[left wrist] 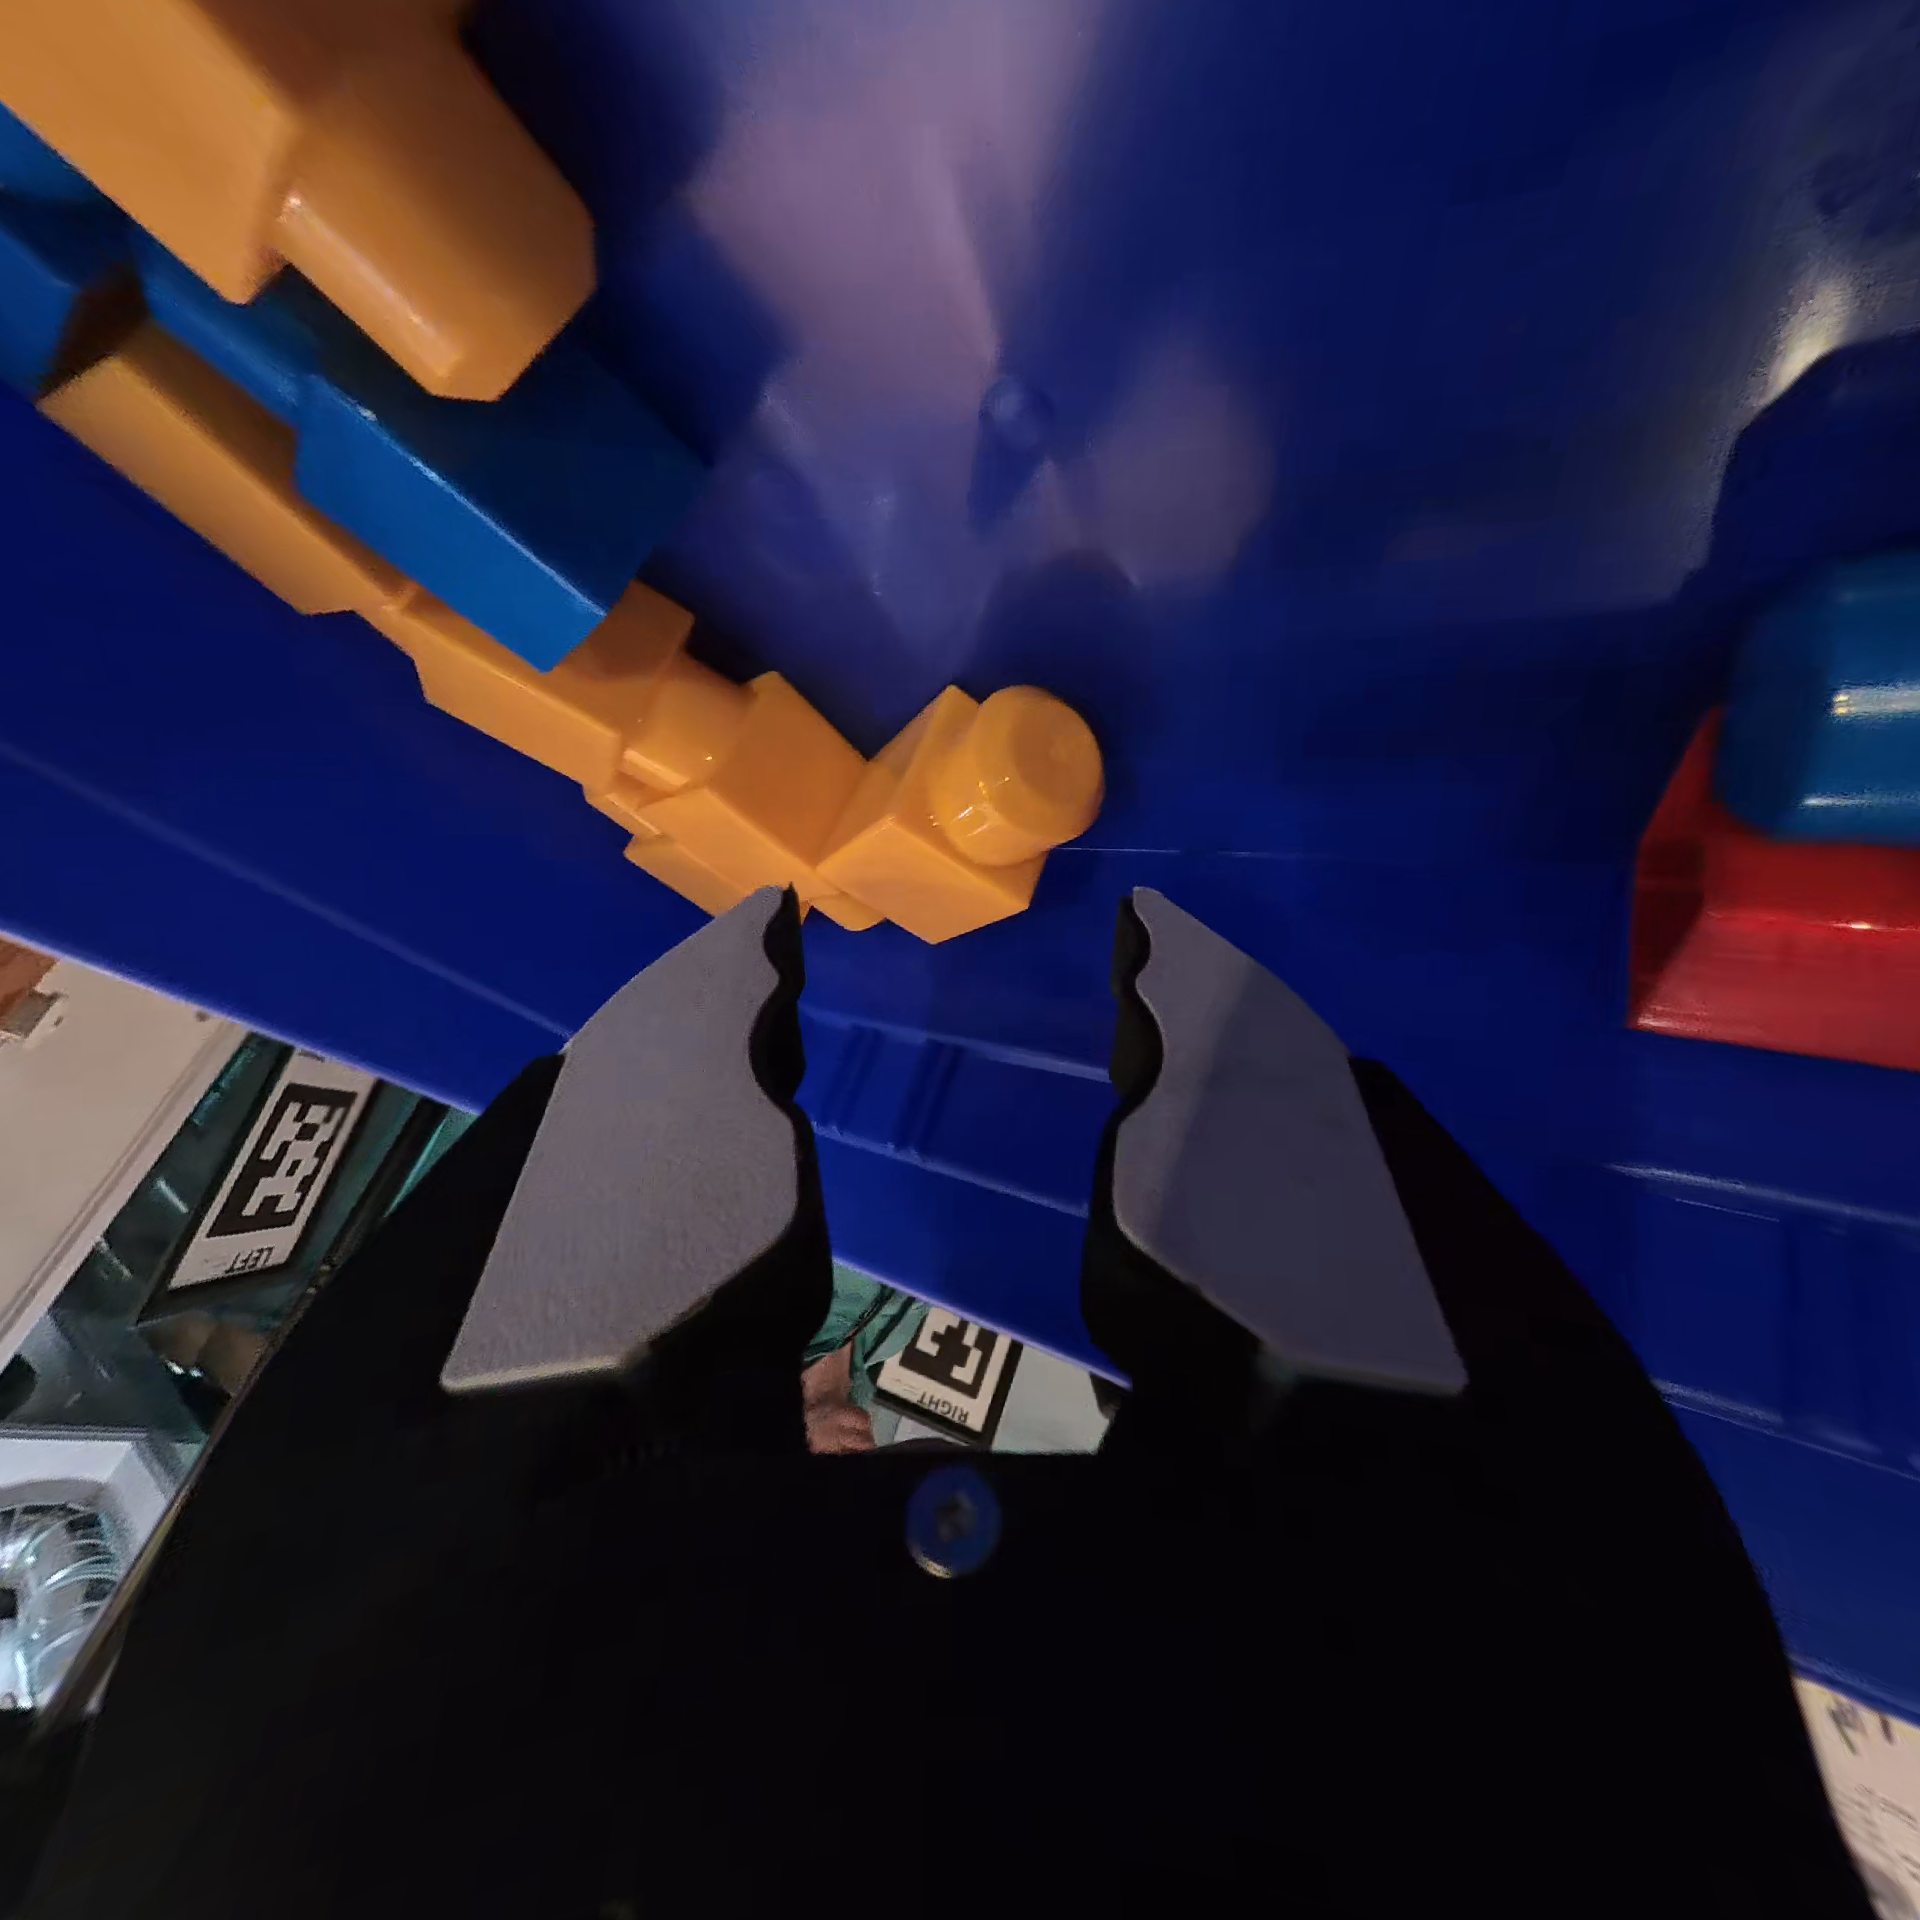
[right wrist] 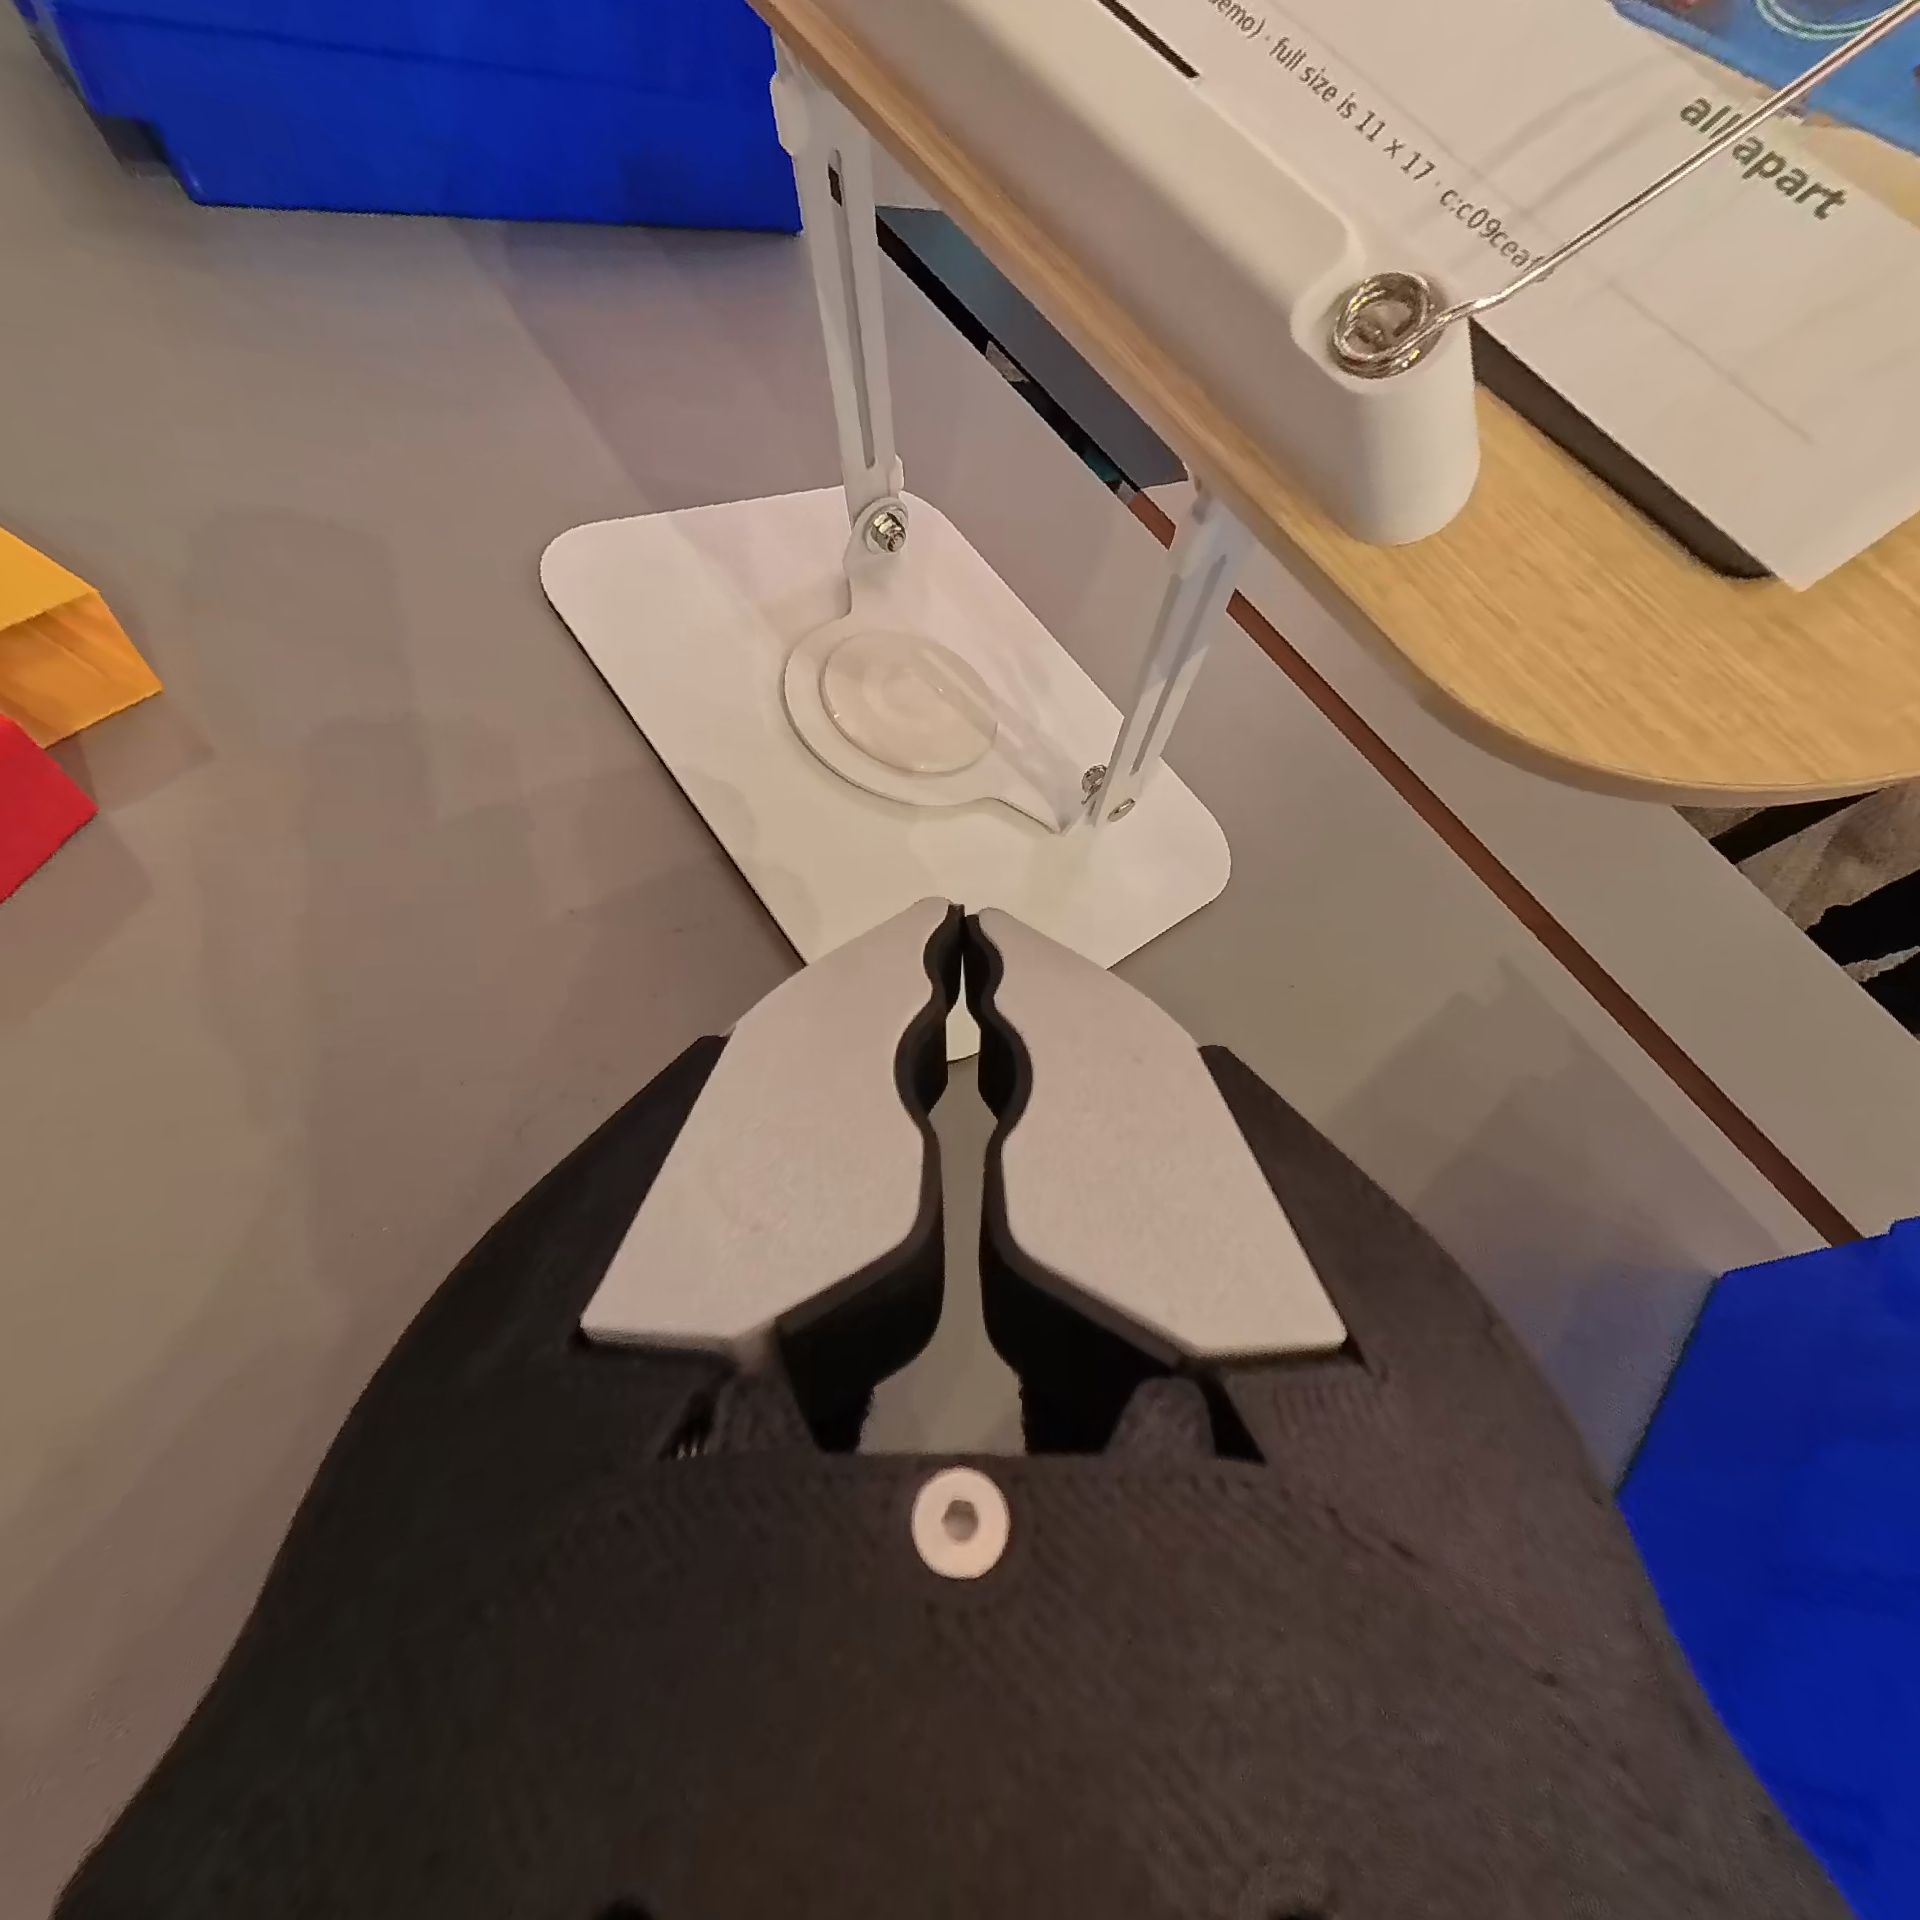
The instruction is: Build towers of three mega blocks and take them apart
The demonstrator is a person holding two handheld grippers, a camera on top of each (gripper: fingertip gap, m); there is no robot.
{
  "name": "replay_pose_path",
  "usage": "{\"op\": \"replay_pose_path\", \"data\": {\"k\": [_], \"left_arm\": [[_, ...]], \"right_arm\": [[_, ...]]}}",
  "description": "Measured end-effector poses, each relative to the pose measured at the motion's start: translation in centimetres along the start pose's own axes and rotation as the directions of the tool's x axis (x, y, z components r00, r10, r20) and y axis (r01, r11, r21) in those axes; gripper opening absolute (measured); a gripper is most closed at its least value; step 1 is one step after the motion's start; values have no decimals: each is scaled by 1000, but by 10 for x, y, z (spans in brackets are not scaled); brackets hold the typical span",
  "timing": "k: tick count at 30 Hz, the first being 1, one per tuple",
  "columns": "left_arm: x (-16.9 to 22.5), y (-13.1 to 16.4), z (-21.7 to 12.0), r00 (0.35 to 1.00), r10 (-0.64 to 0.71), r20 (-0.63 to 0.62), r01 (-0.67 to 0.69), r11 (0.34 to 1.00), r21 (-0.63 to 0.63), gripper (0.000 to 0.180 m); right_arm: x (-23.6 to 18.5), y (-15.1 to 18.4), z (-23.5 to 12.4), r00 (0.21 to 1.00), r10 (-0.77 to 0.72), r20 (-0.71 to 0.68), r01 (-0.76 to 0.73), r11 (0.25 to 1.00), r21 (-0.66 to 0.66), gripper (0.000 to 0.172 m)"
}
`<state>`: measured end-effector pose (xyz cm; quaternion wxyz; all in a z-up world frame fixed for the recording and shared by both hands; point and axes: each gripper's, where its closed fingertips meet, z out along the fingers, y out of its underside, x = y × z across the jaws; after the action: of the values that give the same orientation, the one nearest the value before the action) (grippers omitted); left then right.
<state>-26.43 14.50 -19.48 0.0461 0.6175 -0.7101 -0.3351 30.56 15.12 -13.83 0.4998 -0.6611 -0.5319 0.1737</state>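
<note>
The orange mega block (left wrist: pixel 940 831), 1 stud on top, lies in the blue bin (left wrist: pixel 1351 520) just ahead of my left gripper (left wrist: pixel 961 914), nearer my left fingertip than the right. My 2 left fingers are spread with nothing between them. To do this pick well, I judge I should shift so the block sits centred, then squeeze on its flat sides, not the stud. More orange and blue blocks (left wrist: pixel 488 520) lie beyond, up-left. My right gripper (right wrist: pixel 966 920) is clenched on nothing above the grey table (right wrist: pixel 364 935), near a white stand base (right wrist: pixel 883 707).
</note>
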Motion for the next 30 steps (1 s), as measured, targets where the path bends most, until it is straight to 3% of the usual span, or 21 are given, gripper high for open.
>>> {"op": "replay_pose_path", "data": {"k": [8,12,19,23,27,30], "left_arm": [[-3,-3,17,993,118,8,-118,992,-40,56],[1,-8,23,986,166,-18,-167,984,-56,38],[-1,-1,14,997,69,-42,-72,995,-73,36],[-17,4,-26,992,-118,35,118,993,-5,36],[-24,9,-99,946,-296,134,286,954,90,36],[-11,-11,-157,910,-389,146,357,912,203,36]], "right_arm": [[2,2,0,1000,10,0,-10,1000,-2,0],[2,3,1,1000,13,0,-13,1000,-6,0],[3,2,0,1000,15,-1,-15,1000,1,0],[3,1,-1,1000,16,1,-16,1000,4,0],[1,1,0,1000,16,8,-16,1000,6,0],[0,-1,-1,1000,13,9,-13,1000,11,0]]}}
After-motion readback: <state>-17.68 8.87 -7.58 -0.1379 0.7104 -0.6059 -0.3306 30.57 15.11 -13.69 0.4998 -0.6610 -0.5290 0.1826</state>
